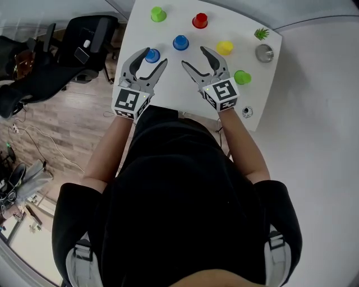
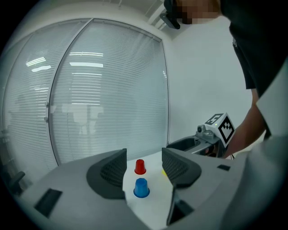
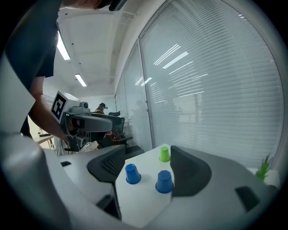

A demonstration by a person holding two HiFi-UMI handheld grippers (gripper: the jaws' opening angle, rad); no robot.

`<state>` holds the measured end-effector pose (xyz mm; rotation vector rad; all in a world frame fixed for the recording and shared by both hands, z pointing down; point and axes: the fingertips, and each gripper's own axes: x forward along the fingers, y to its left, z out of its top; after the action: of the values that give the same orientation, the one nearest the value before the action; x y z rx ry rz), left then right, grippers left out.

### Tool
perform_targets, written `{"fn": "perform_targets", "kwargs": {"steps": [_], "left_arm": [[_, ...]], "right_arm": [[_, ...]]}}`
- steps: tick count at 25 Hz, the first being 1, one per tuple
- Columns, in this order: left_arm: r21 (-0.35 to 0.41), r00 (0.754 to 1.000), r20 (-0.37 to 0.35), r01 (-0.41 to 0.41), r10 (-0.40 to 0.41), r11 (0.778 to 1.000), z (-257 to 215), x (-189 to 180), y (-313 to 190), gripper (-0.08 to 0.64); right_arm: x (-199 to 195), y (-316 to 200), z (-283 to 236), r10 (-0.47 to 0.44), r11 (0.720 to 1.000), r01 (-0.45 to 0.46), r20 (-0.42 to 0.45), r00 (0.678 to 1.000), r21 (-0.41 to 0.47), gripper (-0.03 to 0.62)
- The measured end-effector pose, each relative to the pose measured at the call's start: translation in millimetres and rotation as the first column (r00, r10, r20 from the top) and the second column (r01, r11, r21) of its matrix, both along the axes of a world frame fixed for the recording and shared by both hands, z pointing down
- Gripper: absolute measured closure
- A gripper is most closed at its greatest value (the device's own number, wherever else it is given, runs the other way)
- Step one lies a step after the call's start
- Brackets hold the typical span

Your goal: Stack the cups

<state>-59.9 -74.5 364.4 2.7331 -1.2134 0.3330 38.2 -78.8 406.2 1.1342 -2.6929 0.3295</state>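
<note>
Just ahead of the empty, wide-open left gripper (image 1: pixel 156 56) and right gripper (image 1: pixel 193 56), a blue cup (image 1: pixel 180 42).

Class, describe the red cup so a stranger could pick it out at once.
Find the white table in front of the person. Along its far edge stand a green cup, on the left, and the red cup to its right. No other cup there is red.
</note>
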Motion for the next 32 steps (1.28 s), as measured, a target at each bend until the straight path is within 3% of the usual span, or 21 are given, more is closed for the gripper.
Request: {"fn": "perform_targets", "kwargs": {"steps": [18,32], "left_arm": [[-0.114,0.999,0.044,0.034,-0.029,0.993,107,-24,-35,0.316],[-0.148,0.999,0.049,0.014,-0.007,0.989,139,-17,-68,0.316]], "right_arm": [[-17,-65,136,0.085,0.983,-0.098,-0.089,0.992,-0.154,0.299],[-31,-84,190,0.075,0.971,-0.110,-0.164,0.984,-0.213,0.324]]}}
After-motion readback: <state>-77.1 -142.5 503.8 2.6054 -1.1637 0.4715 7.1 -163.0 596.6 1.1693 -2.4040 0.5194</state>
